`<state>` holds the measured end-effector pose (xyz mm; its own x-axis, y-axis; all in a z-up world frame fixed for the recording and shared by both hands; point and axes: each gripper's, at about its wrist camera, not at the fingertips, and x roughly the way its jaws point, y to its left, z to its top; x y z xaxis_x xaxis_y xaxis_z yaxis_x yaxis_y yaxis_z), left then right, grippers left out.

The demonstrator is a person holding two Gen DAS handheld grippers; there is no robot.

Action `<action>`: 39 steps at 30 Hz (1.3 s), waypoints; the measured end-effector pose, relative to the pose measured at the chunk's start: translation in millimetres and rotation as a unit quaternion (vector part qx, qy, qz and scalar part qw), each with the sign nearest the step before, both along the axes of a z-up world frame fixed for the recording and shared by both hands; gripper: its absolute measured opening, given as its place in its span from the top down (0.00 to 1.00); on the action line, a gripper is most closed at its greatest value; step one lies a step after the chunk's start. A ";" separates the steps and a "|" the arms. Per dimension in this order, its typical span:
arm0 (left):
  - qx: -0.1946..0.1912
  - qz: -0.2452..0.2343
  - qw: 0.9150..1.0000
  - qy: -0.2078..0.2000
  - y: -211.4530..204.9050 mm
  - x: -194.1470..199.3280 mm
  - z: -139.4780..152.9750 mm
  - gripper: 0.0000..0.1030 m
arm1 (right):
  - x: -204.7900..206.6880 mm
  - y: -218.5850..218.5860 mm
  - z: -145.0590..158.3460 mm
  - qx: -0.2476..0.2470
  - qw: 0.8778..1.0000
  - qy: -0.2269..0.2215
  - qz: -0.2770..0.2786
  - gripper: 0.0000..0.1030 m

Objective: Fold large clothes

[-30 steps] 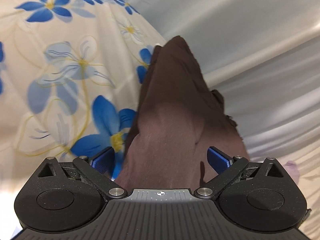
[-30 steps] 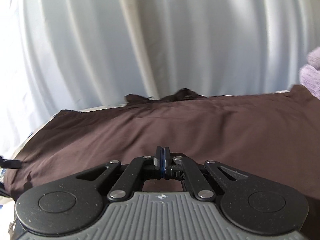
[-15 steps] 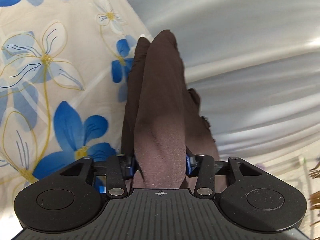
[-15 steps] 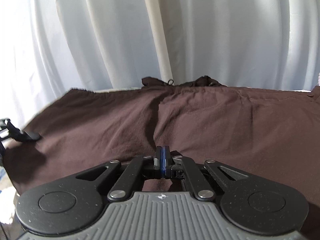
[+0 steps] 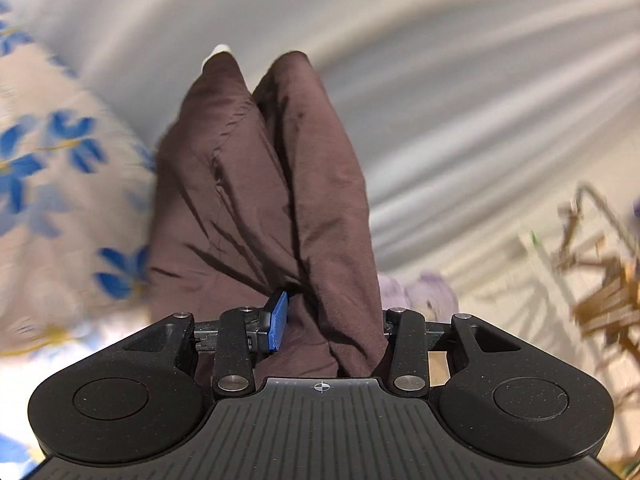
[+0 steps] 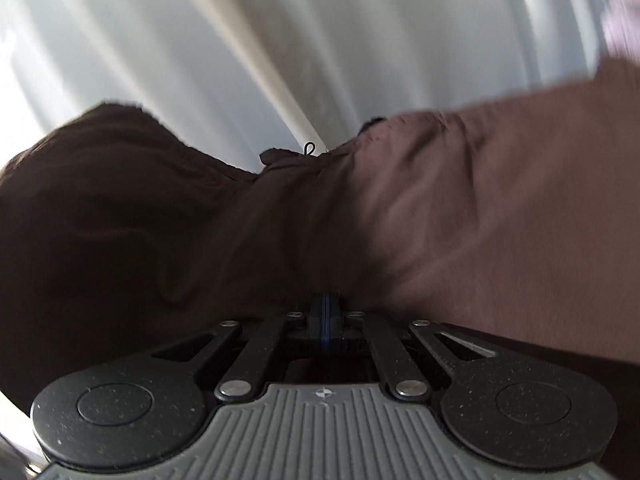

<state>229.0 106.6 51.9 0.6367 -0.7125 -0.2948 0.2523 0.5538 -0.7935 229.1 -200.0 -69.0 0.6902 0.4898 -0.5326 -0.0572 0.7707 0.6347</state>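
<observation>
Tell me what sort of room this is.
Probably a bedroom: a floral bedsheet lies under the brown garment, pale curtains hang behind, and what may be a drying rack stands beside.

Black grippers point(image 5: 320, 328) point(image 6: 326, 320), blue pads point(image 5: 278, 322), seemingly silver screws point(image 5: 405, 382)

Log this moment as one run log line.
left tongs: shut on brown garment | right tongs: shut on brown garment | garment: bunched, lifted | floral sheet beneath

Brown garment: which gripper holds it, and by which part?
Both. The left gripper clamps a bunched fold of the brown garment; the right gripper pinches its near edge.
</observation>
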 end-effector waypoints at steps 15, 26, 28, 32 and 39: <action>0.140 -0.127 0.982 -0.028 -174.5 32.2 -85.8 0.33 | -52.0 -128.7 41.7 0.114 0.988 -0.019 -0.103 0.88; 0.140 -0.129 0.981 -0.031 -179.4 33.0 -80.1 0.32 | 61.0 -78.9 56.3 0.035 0.998 0.044 0.039 0.53; 0.143 -0.130 0.981 -0.033 -179.3 33.5 -80.8 0.32 | 66.7 -75.0 53.1 0.021 0.998 0.054 0.037 0.63; 0.134 -0.133 0.982 -0.014 -165.7 29.5 -66.7 0.33 | 65.4 -62.5 53.8 -0.046 0.997 0.054 0.039 0.71; 0.138 0.050 0.989 -0.028 -78.0 27.0 -47.9 0.27 | 64.0 -65.8 43.2 -0.033 0.997 0.056 0.035 0.71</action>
